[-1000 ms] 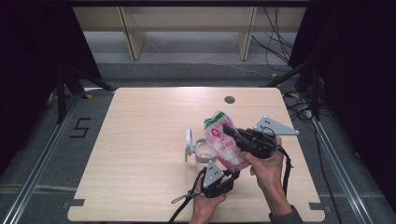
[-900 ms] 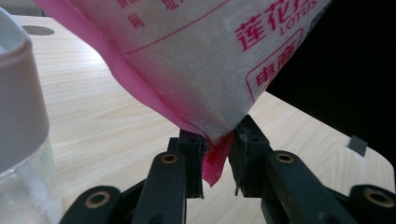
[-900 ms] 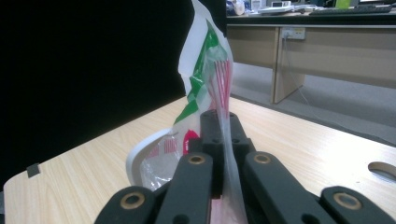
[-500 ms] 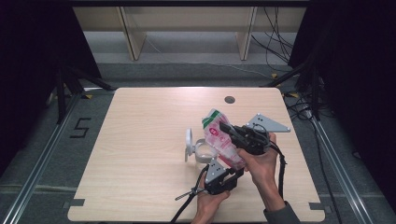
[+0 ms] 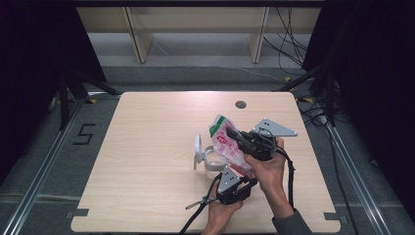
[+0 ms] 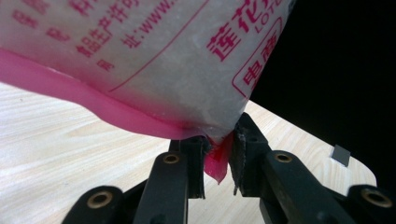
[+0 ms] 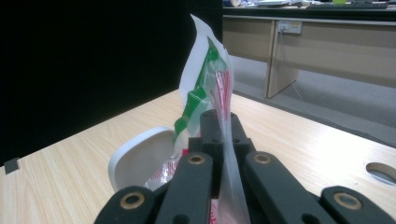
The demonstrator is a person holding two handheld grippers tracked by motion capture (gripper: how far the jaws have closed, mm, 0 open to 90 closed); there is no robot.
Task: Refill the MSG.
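High view: a soft plastic bag (image 5: 228,145), pink and white with a green top edge, is held off the light wooden table (image 5: 147,161) at about 4 o'clock from the table's middle. The right gripper (image 5: 238,138) pinches it from the 3 o'clock side and the left gripper (image 5: 241,172) from 6 o'clock. Just at 9 o'clock of the bag sits a clear container (image 5: 213,160) with its round white lid (image 5: 197,151) flipped up. Judging by this, the bag is gripped and raised beside the open container, but opening it or tipping anything in seems yet to come.

Left gripper view: the black jaws are clenched on the bag's lower corner (image 6: 217,163), a thin pink seam. Above it the film (image 6: 154,60) is frosted, crinkly, printed in red, bulging with pale contents.

Right gripper view: the jaws are clamped tight on a thin, glossy, translucent fold of the bag (image 7: 219,88), which rises to a pointed tip at 12 o'clock. The smooth white lid (image 7: 140,158) stands at 9 o'clock, on the pale wood-grain tabletop (image 7: 60,186).
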